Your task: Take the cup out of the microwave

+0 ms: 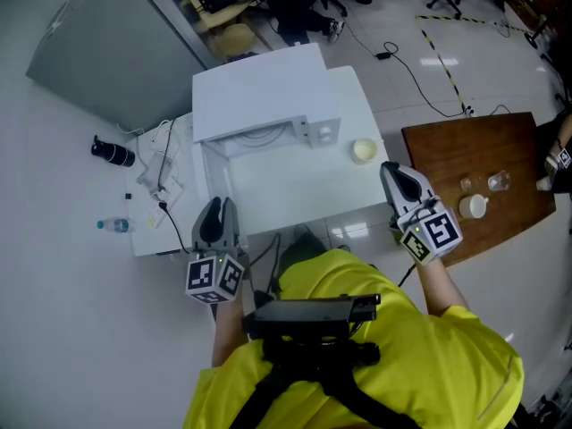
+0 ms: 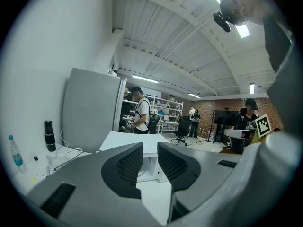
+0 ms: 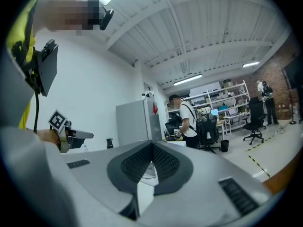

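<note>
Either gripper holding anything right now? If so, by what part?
Nothing is held. The left gripper has its fingers slightly apart with nothing between them; the right gripper has its fingers closed on each other, empty.

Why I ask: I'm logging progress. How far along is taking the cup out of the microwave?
Looks done: a cream cup stands on the white table beside the microwave, whose front looks open with no cup seen inside. In hand: nothing; the left gripper is open and empty, the right gripper shut on nothing, both near the table's front edge. Left: perhaps closing the microwave.
</note>
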Tool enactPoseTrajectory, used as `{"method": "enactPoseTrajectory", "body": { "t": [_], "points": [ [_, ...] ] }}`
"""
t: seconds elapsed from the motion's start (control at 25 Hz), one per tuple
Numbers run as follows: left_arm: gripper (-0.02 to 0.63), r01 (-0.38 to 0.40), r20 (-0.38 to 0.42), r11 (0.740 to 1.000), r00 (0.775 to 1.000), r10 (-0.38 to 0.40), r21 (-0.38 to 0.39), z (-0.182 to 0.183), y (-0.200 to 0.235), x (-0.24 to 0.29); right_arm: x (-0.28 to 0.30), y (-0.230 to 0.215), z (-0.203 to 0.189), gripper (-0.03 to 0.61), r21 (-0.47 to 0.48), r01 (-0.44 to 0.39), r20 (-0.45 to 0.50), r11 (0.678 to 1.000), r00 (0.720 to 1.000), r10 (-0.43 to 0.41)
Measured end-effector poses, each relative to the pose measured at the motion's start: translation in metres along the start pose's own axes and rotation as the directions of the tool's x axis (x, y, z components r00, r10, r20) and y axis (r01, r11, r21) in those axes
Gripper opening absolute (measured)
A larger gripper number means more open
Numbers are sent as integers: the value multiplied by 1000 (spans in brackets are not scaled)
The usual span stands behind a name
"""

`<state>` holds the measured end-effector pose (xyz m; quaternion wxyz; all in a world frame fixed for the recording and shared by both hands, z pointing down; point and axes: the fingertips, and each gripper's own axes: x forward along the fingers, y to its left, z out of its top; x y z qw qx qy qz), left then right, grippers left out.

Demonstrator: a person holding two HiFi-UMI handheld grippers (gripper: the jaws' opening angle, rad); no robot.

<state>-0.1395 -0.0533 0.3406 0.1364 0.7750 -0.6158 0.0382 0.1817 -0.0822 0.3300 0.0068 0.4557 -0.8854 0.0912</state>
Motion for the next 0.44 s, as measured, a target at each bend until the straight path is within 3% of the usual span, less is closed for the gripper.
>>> {"method": "enactPoseTrajectory", "body": {
  "t": [0.44],
  "points": [
    [95, 16, -15, 1000, 1000, -16, 0, -7, -6, 6, 0, 2, -5, 3, 6, 11, 4, 1000, 1000, -11]
  ]
}}
